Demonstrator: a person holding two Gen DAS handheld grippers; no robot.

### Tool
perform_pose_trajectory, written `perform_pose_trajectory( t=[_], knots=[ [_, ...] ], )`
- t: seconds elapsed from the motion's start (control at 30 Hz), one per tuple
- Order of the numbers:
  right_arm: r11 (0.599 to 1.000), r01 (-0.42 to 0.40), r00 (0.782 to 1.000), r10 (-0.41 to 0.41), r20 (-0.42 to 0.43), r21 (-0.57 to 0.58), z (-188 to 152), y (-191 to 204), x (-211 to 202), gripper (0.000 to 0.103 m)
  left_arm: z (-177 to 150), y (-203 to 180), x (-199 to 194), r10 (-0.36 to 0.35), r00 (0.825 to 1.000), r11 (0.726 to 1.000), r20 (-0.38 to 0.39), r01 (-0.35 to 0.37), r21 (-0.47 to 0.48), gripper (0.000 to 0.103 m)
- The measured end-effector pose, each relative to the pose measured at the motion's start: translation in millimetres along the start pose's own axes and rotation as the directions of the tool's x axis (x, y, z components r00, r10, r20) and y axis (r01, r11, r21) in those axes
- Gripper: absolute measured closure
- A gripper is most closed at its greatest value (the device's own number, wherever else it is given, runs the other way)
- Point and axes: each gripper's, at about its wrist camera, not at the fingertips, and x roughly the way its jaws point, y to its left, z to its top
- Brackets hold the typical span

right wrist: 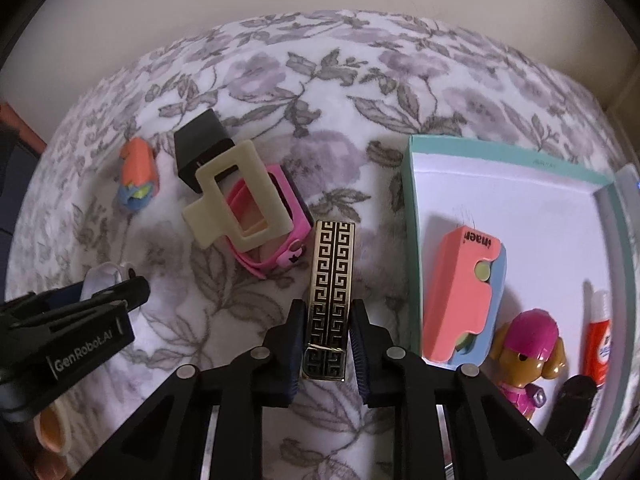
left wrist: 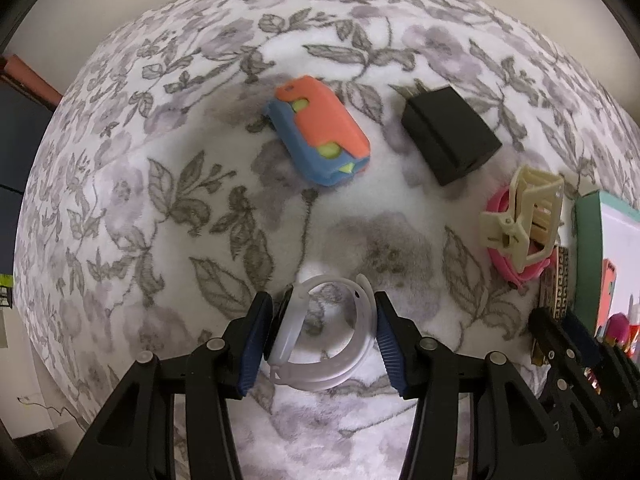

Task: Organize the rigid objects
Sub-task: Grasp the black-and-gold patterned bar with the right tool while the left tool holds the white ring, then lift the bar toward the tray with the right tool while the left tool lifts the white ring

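My left gripper [left wrist: 322, 336] points straight down at the floral blanket, shut on a white watch band [left wrist: 320, 380] that stands as a loop between its blue pads. In the right wrist view that gripper [right wrist: 120, 300] and the white band [right wrist: 102, 276] show at the left. My right gripper [right wrist: 328, 344] is shut on the near end of a black-and-gold patterned bar [right wrist: 332, 264] lying on the blanket. A teal box [right wrist: 412, 208] with a white floor sits just right of the bar. In the left wrist view the bar [left wrist: 560, 280] and the right gripper [left wrist: 560, 328] sit at the right edge.
Loose on the blanket are an orange-and-blue toy [left wrist: 316, 136], a black plug adapter [left wrist: 448, 132] and a cream claw clip [left wrist: 524, 216] resting on a pink watch [left wrist: 504, 264]. The box holds an orange-and-blue case [right wrist: 460, 296], a toy dog [right wrist: 528, 352], a red-and-white tube [right wrist: 598, 344] and a black item [right wrist: 568, 412].
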Motion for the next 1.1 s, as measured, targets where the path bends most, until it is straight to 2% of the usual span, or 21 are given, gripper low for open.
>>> perform_pose_trajectory(
  t=[0.13, 0.3, 0.47, 0.67, 0.87, 1.1],
  knots=[
    [1.000, -0.016, 1.000, 0.016, 0.014, 0.010, 2, -5, -9, 0.081, 2, 6, -11, -0.023, 1.000, 0.999, 0.019, 0.024, -0.026, 0.050],
    [0.997, -0.067, 0.997, 0.066, 0.039, 0.033, 7, -13, -23, 0.081, 4, 9, -34, -0.028, 0.997, 0.999, 0.071, 0.031, -0.038, 0.050],
    [0.995, -0.093, 0.992, 0.090, 0.083, 0.034, 8, -13, -47, 0.081, 5, 14, -60, -0.063, 0.990, 0.996, 0.123, 0.070, -0.056, 0.050],
    [0.991, -0.129, 0.982, 0.121, 0.145, 0.046, 15, -18, -73, 0.081, 5, 12, -91, -0.081, 0.976, 0.994, 0.200, 0.094, -0.056, 0.050],
    [0.988, -0.144, 0.971, 0.130, 0.200, 0.059, 20, -30, -95, 0.081, 5, 10, -119, -0.128, 0.956, 0.988, 0.262, 0.146, -0.049, 0.050],
    [0.986, -0.141, 0.964, 0.115, 0.238, 0.093, 22, -56, -115, 0.081, 0, -17, -139, -0.198, 0.933, 0.979, 0.299, 0.204, 0.014, 0.050]
  ],
)
